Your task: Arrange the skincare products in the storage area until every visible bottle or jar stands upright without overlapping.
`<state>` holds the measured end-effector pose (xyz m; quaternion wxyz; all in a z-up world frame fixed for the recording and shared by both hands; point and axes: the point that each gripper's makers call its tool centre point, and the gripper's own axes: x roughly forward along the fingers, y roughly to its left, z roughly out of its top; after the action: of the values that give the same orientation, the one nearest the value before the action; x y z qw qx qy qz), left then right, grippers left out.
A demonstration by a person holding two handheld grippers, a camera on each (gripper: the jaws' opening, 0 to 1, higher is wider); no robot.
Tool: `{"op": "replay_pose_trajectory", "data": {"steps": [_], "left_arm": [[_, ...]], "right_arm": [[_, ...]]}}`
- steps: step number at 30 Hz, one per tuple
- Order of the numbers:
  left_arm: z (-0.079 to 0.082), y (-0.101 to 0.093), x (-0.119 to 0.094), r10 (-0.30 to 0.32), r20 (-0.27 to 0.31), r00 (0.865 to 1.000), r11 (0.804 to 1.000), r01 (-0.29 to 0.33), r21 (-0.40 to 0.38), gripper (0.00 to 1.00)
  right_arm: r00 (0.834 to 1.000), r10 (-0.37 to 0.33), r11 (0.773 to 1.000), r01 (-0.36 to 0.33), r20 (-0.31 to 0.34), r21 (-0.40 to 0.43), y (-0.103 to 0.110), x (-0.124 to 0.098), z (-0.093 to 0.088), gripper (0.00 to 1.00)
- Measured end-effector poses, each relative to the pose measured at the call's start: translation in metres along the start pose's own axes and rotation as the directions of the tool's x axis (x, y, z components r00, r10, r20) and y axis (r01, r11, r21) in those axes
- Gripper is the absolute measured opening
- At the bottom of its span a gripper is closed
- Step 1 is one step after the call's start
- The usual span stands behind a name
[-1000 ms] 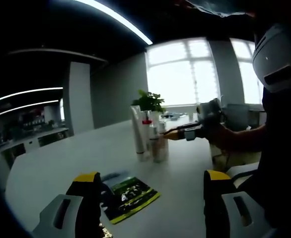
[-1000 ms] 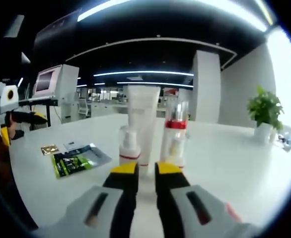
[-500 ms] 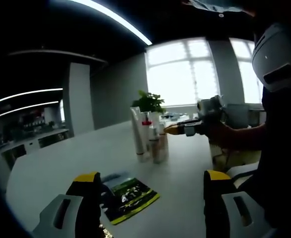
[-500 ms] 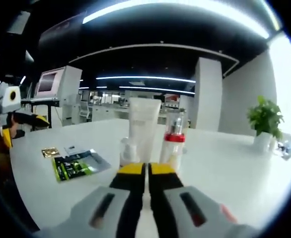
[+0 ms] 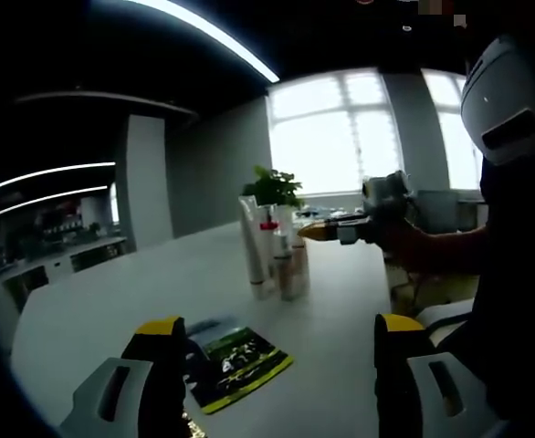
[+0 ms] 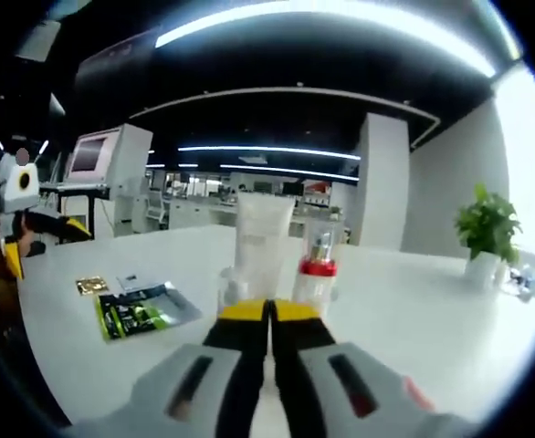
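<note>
Stood upright in a tight cluster near the middle of the white table (image 5: 112,301): a tall white tube (image 6: 261,239), a clear bottle with a red collar (image 6: 316,263), a short pump bottle (image 6: 226,287) partly hidden behind the jaws, and further small bottles (image 5: 290,265) pressed close beside them. Lay flat on the table, well apart from the cluster: a green sachet (image 5: 237,358) and a small gold packet (image 6: 91,286). Left gripper (image 5: 272,342) held wide apart, holding nothing. Right gripper (image 6: 268,315) closed tip to tip, empty, raised just short of the bottles. Potted plant (image 6: 487,228) beyond.
</note>
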<state>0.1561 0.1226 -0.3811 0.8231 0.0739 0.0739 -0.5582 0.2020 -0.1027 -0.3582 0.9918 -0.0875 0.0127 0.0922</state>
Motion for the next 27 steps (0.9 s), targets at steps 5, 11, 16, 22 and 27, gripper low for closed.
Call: {"op": "replay_pose_trajectory", "data": {"steps": [5, 11, 16, 22, 27], "left_arm": [[-0.001, 0.001, 0.000, 0.003, -0.004, 1.000, 1.000, -0.004, -0.003, 0.86], [0.000, 0.002, 0.000, 0.009, -0.001, 1.000, 1.000, -0.009, -0.002, 0.86], [-0.002, 0.001, 0.002, 0.007, -0.005, 1.000, 1.000, -0.007, -0.004, 0.86], [-0.003, 0.002, 0.000, 0.013, -0.005, 1.000, 1.000, -0.013, -0.011, 0.86], [-0.004, 0.000, 0.002, 0.011, -0.010, 1.000, 1.000, -0.011, -0.011, 0.86]], "right_arm": [[1.000, -0.003, 1.000, 0.003, 0.017, -0.007, -0.002, 0.001, 0.005, 0.01], [0.999, -0.007, 1.000, 0.007, 0.035, -0.006, -0.006, 0.002, 0.012, 0.01], [0.999, -0.003, 1.000, 0.004, 0.046, -0.015, -0.008, 0.005, 0.017, 0.01], [0.999, -0.002, 1.000, 0.003, 0.052, -0.017, -0.009, 0.007, 0.020, 0.01], [0.998, -0.002, 1.000, 0.003, 0.058, -0.020, -0.011, 0.009, 0.025, 0.01]]}}
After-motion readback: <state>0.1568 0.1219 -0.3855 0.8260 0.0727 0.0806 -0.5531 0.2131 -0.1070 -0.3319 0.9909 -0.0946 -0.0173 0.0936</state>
